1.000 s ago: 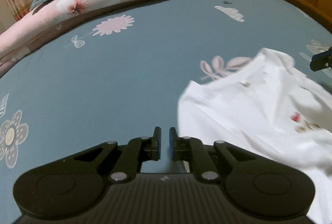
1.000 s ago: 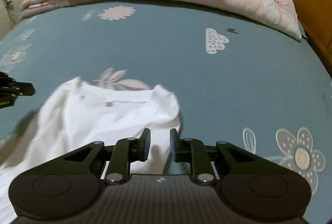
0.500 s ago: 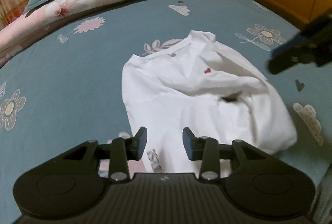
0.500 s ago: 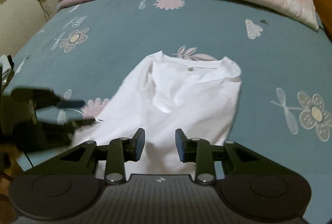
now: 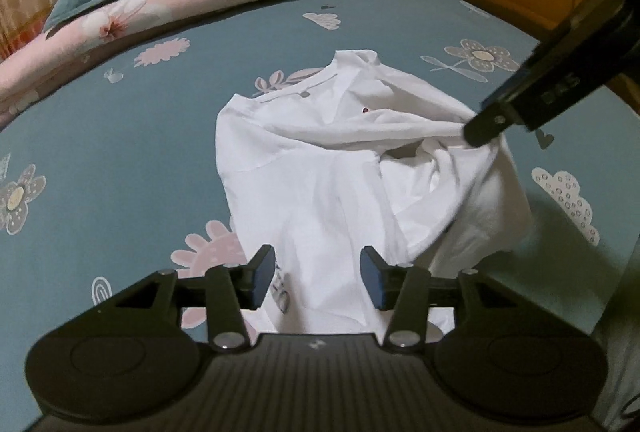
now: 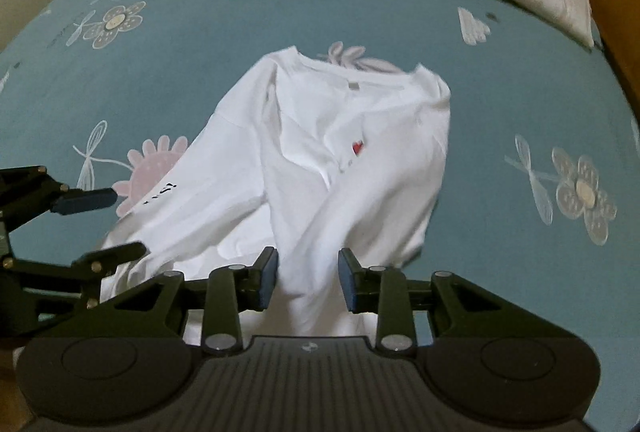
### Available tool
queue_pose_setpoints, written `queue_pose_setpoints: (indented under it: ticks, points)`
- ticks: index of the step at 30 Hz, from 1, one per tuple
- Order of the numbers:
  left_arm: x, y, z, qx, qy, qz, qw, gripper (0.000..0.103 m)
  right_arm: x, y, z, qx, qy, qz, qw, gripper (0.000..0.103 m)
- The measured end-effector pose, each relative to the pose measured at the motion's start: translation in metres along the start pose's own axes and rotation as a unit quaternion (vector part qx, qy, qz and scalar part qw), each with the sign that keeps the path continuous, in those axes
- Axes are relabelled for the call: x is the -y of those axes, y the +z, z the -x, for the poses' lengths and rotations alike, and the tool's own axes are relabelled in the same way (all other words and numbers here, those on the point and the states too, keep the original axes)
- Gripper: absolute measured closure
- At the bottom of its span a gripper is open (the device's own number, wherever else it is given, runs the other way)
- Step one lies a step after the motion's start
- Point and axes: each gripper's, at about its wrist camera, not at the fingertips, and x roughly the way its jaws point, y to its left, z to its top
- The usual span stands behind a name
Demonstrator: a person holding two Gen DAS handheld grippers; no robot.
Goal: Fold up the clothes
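Evidently the shirt (image 6: pixel 332 159) lies rumpled mid-frame on the bed (image 6: pixel 200 79), unfolded. Left tool (image 5: pixel 318 278) is opening, nothing between its jaws. Right tool (image 6: pixel 308 280) stands part-open over cloth, gripping nothing, seemingly released for regrasping.

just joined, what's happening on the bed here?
A person with a handheld gripper in each hand is folding a white T-shirt that lies rumpled on a teal flowered bedsheet, collar towards the pillows. The left gripper hangs over the shirt's near edge, jaws opening, nothing pinched. The right gripper hangs open above the fabric too. No neat fold yet.
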Motion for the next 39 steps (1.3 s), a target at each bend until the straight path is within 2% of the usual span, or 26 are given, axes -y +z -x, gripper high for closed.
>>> queue_pose_setpoints:
  ticks: [5,11,16,18,19,20,24,28,33,35,39]
  points:
    - [0.004,0.001,0.000,0.004,-0.012,-0.002,0.9999,0.053,0.019,-0.017,0.007,0.000,0.026,-0.032,0.999,0.067]
    - [0.006,0.001,-0.001,0.007,-0.014,-0.005,0.9999,0.051,0.035,-0.034,0.014,0.006,0.024,-0.054,0.998,0.065]
    - [0.013,0.002,-0.004,0.008,-0.014,-0.003,0.9999,0.051,0.044,-0.046,0.004,0.006,0.068,-0.099,0.993,0.065]
    - [0.015,0.002,-0.003,0.009,-0.013,-0.004,0.9999,0.051,0.043,-0.050,-0.002,0.011,0.085,-0.104,0.991,0.077]
    - [0.015,0.002,-0.003,0.009,-0.012,-0.005,0.9999,0.051,0.043,-0.051,-0.003,0.015,0.088,-0.099,0.991,0.091]
    - [0.016,0.002,-0.002,0.008,-0.011,-0.007,0.9999,0.050,0.043,-0.053,-0.003,0.020,0.087,-0.092,0.992,0.093]
    - [0.017,0.002,0.000,0.009,-0.006,-0.013,0.9999,0.048,0.054,-0.054,0.010,0.038,0.065,-0.066,0.995,0.095]
    - [0.018,0.005,0.002,0.012,-0.002,-0.018,0.9998,0.041,0.071,-0.053,0.020,0.049,0.028,-0.049,0.997,0.095]
    - [0.018,0.011,0.002,0.014,-0.002,-0.021,0.9997,0.036,0.088,-0.047,0.022,0.056,-0.013,-0.033,0.998,0.096]
    - [0.016,0.013,0.003,0.016,0.000,-0.018,0.9997,0.031,0.094,-0.043,0.021,0.055,-0.037,-0.025,0.997,0.096]
    - [0.010,0.018,0.006,0.026,0.000,-0.015,0.9996,0.031,0.110,-0.035,0.018,0.054,-0.088,-0.012,0.995,0.096]
